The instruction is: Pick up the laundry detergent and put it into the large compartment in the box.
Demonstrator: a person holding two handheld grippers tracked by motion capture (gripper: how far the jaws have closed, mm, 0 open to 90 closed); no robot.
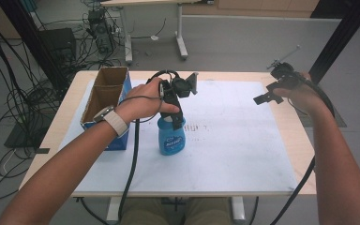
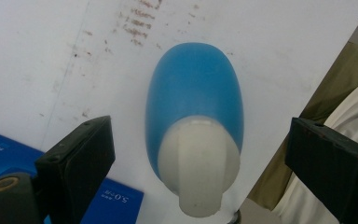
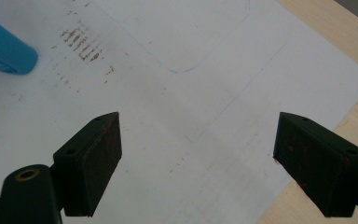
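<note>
In the high view the left gripper [image 1: 174,123] covers the white cap of the blue bottle [image 1: 172,139], and whether its jaws touch the cap cannot be told there. The bottle's label print is too small to read. The cardboard box [image 1: 105,96] near the worktop's [image 1: 243,154] left edge hides its own inside behind its walls.

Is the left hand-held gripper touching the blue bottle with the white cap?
Apart. In the left gripper view, white mat shows between each jaw and the blue bottle with the white cap; the left hand-held gripper is open.
</note>
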